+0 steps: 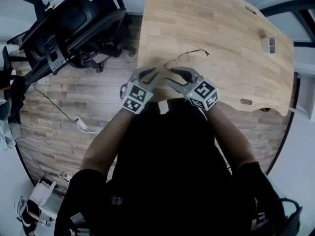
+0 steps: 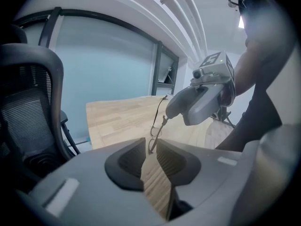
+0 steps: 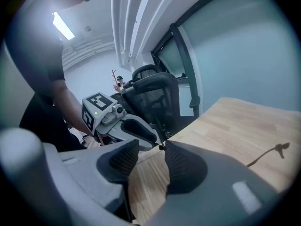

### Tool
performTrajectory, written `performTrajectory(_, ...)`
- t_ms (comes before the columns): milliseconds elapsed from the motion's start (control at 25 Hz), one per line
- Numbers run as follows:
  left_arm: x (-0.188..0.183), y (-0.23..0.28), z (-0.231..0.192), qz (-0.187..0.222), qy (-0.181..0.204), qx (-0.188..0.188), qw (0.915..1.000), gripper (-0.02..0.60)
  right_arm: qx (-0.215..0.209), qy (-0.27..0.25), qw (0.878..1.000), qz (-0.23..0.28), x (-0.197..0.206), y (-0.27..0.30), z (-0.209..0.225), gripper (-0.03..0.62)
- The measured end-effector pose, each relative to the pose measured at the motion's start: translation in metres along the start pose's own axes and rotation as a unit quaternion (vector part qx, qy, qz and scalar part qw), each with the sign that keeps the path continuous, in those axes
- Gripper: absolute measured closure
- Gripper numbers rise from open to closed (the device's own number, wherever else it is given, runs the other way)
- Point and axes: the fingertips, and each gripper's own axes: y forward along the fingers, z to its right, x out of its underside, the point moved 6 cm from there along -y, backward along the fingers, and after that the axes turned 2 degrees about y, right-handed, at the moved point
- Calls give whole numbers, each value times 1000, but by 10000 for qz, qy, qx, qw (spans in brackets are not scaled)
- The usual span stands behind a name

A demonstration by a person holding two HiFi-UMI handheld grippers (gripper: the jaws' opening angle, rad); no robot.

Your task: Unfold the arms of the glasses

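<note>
**Glasses held over the table's near left corner**

The thin wire glasses are by the near left corner of the wooden table. The left gripper has its fingers pinched on the round rim. One arm of the glasses sticks out over the wood, away from the grippers. The right gripper is right next to it, tip to tip, with its fingers a little apart. A small dark bit of the glasses sits at one tip. A black chair stands off the table's left edge.

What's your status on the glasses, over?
Left gripper shut on glasses rim. Right gripper open at the far end. One arm out. Nothing in the way.
</note>
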Motion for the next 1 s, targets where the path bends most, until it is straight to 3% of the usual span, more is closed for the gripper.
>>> performTrajectory(200,4,-11,-4,158,-71,-89,9998,502,21,-94,9999,-82,-2,5,-9,428)
performTrajectory(360,-3,-18,-8,384,-202,-192,9989,502,224,-256,9993,130,-15,-7,-3,428)
performTrajectory(480,-19,-27,-10,601,-258,-346,9973,503,625,-458,9949,646,-34,-32,8,428)
performTrajectory(560,-33,-34,-13,794,-290,-577,9947,502,1134,-561,9859,1097,-46,-56,20,428)
performTrajectory(720,-61,-48,-25,1149,-406,-1153,9858,507,1839,-533,9691,1557,-58,-92,49,463)
performTrajectory(840,-75,-50,-27,1315,-418,-1341,9813,545,2005,-555,9642,1643,-59,-109,64,518)
performTrajectory(1000,-75,-45,-23,1220,-527,-1533,9792,557,2126,-589,9613,1652,-55,-123,80,591)
